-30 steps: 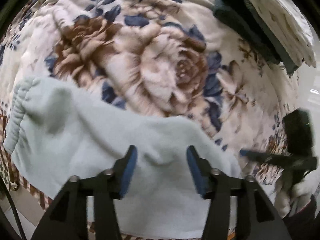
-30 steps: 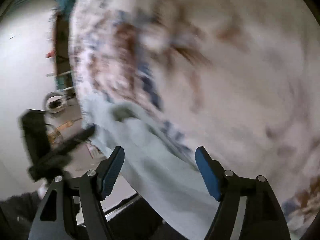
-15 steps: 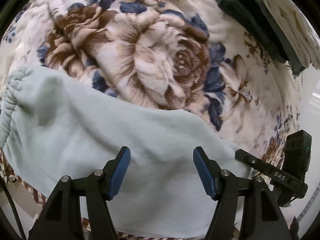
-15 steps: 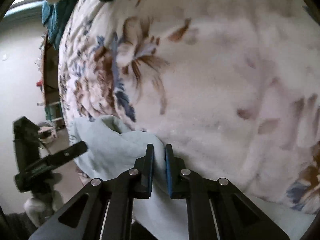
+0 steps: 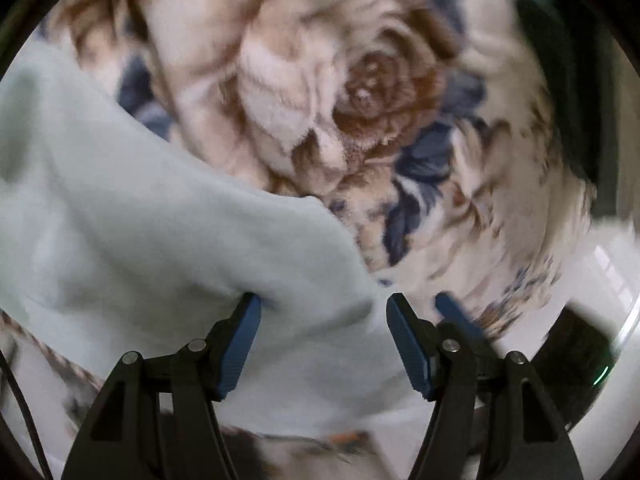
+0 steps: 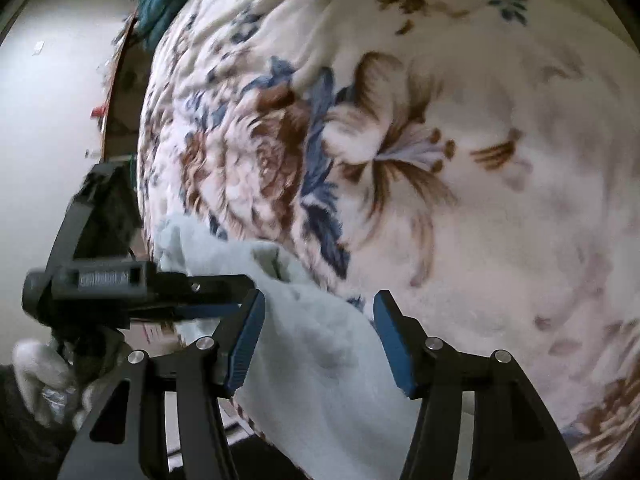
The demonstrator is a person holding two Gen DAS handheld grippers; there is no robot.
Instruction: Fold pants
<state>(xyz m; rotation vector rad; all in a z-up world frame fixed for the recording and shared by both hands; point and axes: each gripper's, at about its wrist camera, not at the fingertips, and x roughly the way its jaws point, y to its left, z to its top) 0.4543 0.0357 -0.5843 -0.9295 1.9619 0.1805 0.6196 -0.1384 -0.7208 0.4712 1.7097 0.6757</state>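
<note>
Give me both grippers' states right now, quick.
Left gripper: open, jaws straddling the pale blue pants, not clamped.
Right gripper: open, pants fabric lying between its jaws.

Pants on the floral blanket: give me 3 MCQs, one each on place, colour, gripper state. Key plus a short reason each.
1. In the right wrist view, where do the pants lie?
A. Across the top of the view
B. Low in the view, between the fingers
C. On the far right

2. What colour are the pants?
A. Pale mint
B. Dark teal
C. Brown

3. How does the right gripper stand?
A. Shut on the pants
B. Shut on nothing
C. Open

Key: B, the cloth runs down between the blue pads over the floral blanket; A, pale mint in both views; C, its jaws stand wide apart, as do those of the left gripper.
</note>
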